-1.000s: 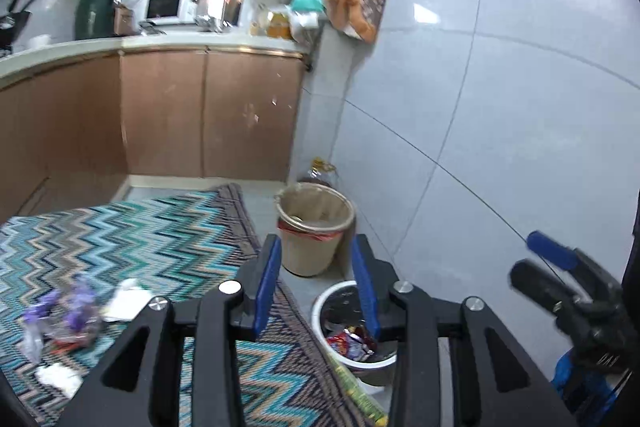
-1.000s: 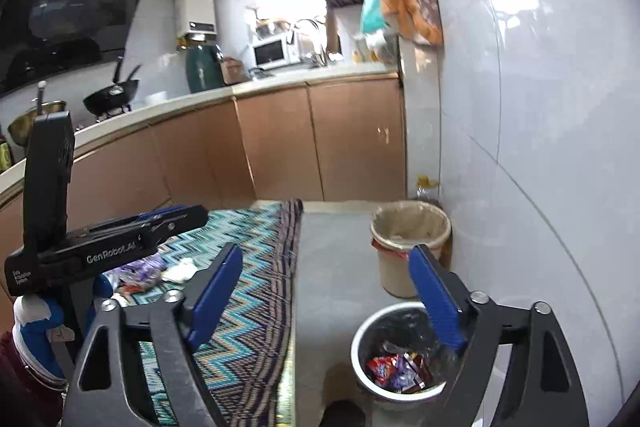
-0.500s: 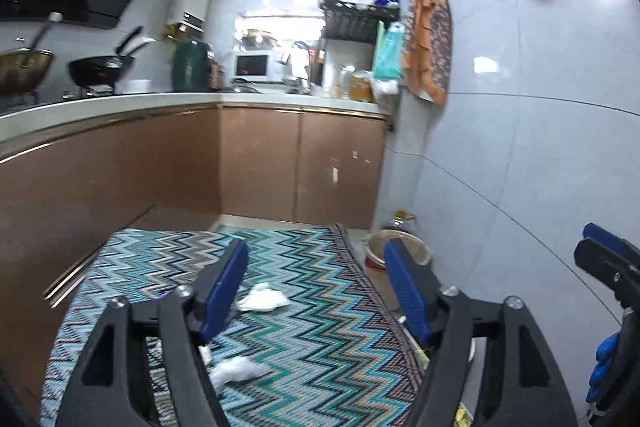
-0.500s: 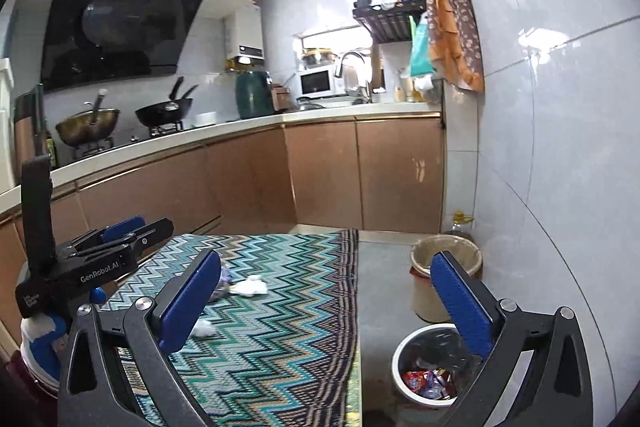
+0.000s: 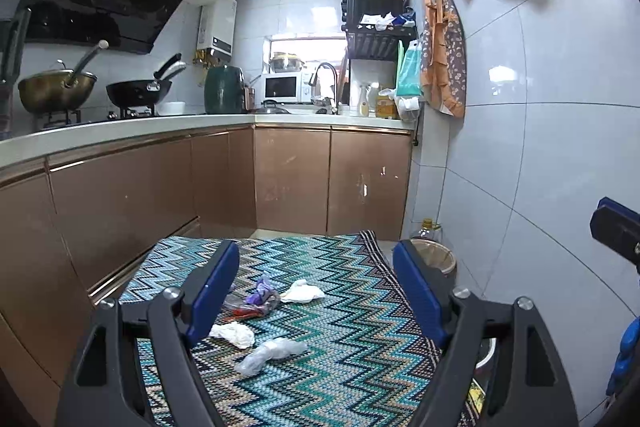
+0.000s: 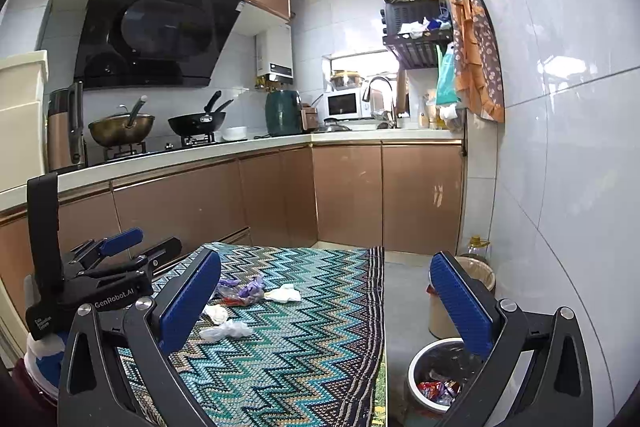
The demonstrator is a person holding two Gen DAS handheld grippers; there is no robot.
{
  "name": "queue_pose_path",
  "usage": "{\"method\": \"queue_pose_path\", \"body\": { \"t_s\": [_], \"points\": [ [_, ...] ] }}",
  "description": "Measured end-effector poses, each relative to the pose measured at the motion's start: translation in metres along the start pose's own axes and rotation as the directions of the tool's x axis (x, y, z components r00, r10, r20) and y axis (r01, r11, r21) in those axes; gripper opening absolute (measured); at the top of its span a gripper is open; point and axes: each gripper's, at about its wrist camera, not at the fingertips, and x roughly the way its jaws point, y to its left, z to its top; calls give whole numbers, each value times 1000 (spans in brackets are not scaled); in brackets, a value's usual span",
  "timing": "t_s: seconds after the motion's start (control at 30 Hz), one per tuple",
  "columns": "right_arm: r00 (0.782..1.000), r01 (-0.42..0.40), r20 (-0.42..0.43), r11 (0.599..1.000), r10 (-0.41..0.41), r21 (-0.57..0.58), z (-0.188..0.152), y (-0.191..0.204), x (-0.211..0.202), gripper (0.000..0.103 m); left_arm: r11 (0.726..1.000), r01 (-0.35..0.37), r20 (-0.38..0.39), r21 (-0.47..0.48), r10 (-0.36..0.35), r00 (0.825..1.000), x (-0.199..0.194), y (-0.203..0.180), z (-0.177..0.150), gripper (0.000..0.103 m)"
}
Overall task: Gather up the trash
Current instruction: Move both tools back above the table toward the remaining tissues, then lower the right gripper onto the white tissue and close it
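Several pieces of trash lie on the zigzag rug point(image 5: 344, 359): a purple wrapper bag point(image 5: 256, 297), a white crumpled tissue point(image 5: 302, 293), another white wad point(image 5: 234, 333) and a clear plastic scrap point(image 5: 270, 349). The same pile shows in the right wrist view: purple bag point(image 6: 244, 291), tissue point(image 6: 282, 294), plastic scrap point(image 6: 226, 330). My left gripper point(image 5: 316, 291) is open and empty, held above the rug short of the pile. My right gripper point(image 6: 324, 301) is open and empty. A white bin point(image 6: 424, 393) holding wrappers stands at the right near the wall.
A tan lined bin point(image 6: 474, 277) stands by the wall beyond the white bin, also in the left wrist view point(image 5: 434, 259). Brown cabinets point(image 5: 292, 179) run along the left and back. An oil bottle point(image 6: 476, 245) sits in the corner. Grey tiled wall on the right.
Both grippers have pulled back and tilted up from the bins, so the kitchen and the rug's trash pile are in view. The left gripper's jaws have opened wider.
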Motion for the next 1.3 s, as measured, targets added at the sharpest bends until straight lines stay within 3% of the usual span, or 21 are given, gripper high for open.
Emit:
{"method": "queue_pose_path", "body": {
  "t_s": [0.57,1.3],
  "points": [
    [1000,-22,1,1000,22,0,-3,5,-6,103,999,-41,22,36,40,999,-15,-6,-5,80],
    [998,-57,-33,998,57,-5,5,10,24,103,992,-119,45,43,117,992,3,12,1,80]
  ]
}}
